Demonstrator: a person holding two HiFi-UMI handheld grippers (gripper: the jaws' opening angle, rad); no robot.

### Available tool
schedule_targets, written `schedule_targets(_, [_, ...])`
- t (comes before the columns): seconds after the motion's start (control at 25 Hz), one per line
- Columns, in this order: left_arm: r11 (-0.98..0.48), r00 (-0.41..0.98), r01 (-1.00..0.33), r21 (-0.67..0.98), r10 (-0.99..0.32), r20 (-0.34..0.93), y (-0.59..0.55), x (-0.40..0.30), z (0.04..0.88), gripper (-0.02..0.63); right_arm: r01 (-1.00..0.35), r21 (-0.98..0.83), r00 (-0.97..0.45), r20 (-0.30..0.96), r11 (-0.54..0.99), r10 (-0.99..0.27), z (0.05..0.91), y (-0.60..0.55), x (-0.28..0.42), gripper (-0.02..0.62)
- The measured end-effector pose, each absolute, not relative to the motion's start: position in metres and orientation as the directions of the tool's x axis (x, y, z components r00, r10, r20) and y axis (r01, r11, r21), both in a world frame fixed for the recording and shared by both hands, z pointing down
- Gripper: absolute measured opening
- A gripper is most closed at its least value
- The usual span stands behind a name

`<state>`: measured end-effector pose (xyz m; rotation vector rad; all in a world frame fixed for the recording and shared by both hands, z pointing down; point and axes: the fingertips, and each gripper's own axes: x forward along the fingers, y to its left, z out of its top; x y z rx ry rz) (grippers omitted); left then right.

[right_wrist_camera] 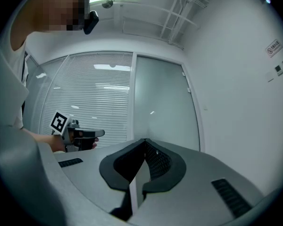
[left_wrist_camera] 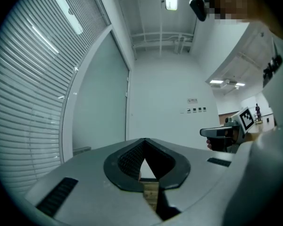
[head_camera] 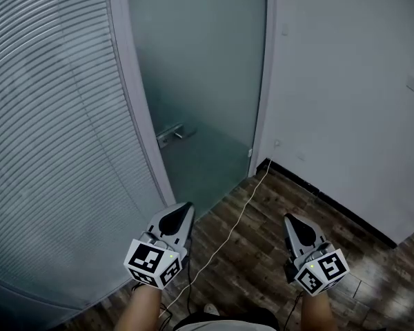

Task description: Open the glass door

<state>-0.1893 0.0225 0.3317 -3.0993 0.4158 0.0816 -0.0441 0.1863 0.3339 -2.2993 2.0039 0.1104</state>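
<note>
Now both grippers hover side by side over the wooden floor [head_camera: 262,254], well short of the glass door [head_camera: 200,61]. The left gripper [head_camera: 186,207] has its jaws pressed tip to tip with nothing between them. The right gripper [head_camera: 288,219] is the same, closed and empty. The door sits closed in its frame, its metal handle [head_camera: 171,135] at the left edge. Blinds [head_camera: 48,150] are to its left and a white wall [head_camera: 345,102] to its right.
</note>
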Motion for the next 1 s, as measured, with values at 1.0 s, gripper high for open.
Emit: schedule_targets(1.0, [-0.783,0.780,-0.619,0.068,-0.622,-0.066,-0.131,-0.024,0.333,-0.002,-0.953,-0.040,-0.296,-0.101,0.301,-0.950,0.337,-0.046,0.175,0.002])
